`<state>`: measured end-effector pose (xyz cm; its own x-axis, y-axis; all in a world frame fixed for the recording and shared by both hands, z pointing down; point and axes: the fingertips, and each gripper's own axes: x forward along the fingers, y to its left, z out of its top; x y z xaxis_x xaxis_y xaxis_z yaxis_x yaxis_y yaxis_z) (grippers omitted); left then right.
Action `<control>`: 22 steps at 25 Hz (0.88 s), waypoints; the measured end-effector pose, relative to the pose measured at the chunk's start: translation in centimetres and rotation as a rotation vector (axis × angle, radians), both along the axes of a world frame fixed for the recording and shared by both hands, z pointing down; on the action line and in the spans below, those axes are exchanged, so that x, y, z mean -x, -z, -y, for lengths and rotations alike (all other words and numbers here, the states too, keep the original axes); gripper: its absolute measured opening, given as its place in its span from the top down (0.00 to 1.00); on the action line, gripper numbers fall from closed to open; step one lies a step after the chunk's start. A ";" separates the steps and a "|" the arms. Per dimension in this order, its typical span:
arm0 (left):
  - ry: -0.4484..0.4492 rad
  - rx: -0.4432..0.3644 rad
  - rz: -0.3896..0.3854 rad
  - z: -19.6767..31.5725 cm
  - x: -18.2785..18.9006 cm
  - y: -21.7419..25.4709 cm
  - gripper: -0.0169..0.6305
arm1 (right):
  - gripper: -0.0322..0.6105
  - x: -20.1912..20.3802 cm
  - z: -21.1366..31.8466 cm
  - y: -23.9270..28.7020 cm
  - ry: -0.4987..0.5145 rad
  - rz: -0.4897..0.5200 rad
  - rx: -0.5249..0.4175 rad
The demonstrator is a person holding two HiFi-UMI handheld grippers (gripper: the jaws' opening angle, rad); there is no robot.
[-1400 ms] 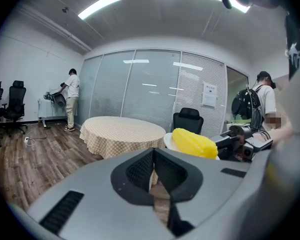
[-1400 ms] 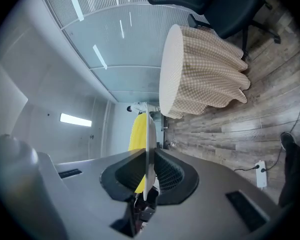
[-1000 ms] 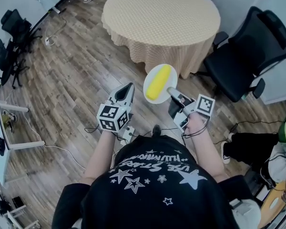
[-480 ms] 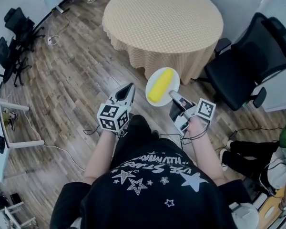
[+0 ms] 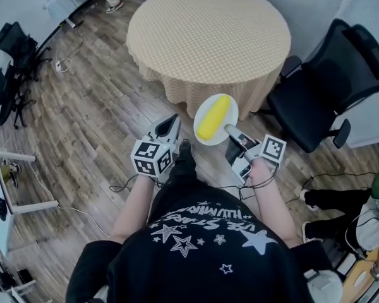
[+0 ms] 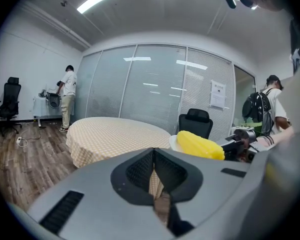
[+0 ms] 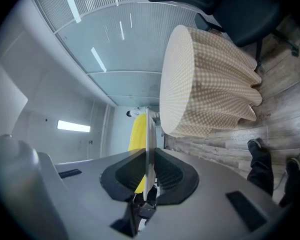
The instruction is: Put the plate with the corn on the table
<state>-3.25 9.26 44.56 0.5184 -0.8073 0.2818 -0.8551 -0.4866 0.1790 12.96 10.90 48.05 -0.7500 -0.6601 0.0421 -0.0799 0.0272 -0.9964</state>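
Observation:
A white plate (image 5: pixel 207 132) with a yellow corn cob (image 5: pixel 213 117) on it hangs over the wooden floor, just short of the near edge of the round table (image 5: pixel 208 33) with its checked beige cloth. My right gripper (image 5: pixel 229 130) is shut on the plate's near rim. In the right gripper view the plate (image 7: pixel 149 149) runs edge-on between the jaws of my right gripper (image 7: pixel 147 170), with the corn (image 7: pixel 136 134) on its left face. My left gripper (image 5: pixel 168 125) is beside the plate on the left, shut and empty. The left gripper view shows my left gripper (image 6: pixel 154 155), the corn (image 6: pixel 200 145) and the table (image 6: pixel 115 134).
A black office chair (image 5: pixel 325 84) stands right of the table. More black chairs (image 5: pixel 12 46) and a white rack (image 5: pixel 6 191) are along the left wall. Cables (image 5: pixel 114 185) lie on the floor. A person (image 6: pixel 67 96) stands beyond the table, another (image 6: pixel 271 104) at right.
Both grippers and the plate with the corn have moved forward, closer to the table's near edge. The grip on the plate is unchanged.

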 end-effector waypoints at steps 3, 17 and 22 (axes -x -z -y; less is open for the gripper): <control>-0.009 0.002 -0.009 2.5 0.3 -0.2 0.96 | 0.88 0.1 2.3 0.0 -0.008 -0.009 -0.002; -0.049 0.013 -0.023 16.8 5.3 -0.4 0.96 | 0.88 5.5 15.4 0.3 -0.037 0.003 -0.006; -0.063 0.039 -0.030 21.1 7.1 -1.3 0.96 | 0.88 7.2 19.4 0.1 -0.061 -0.003 0.007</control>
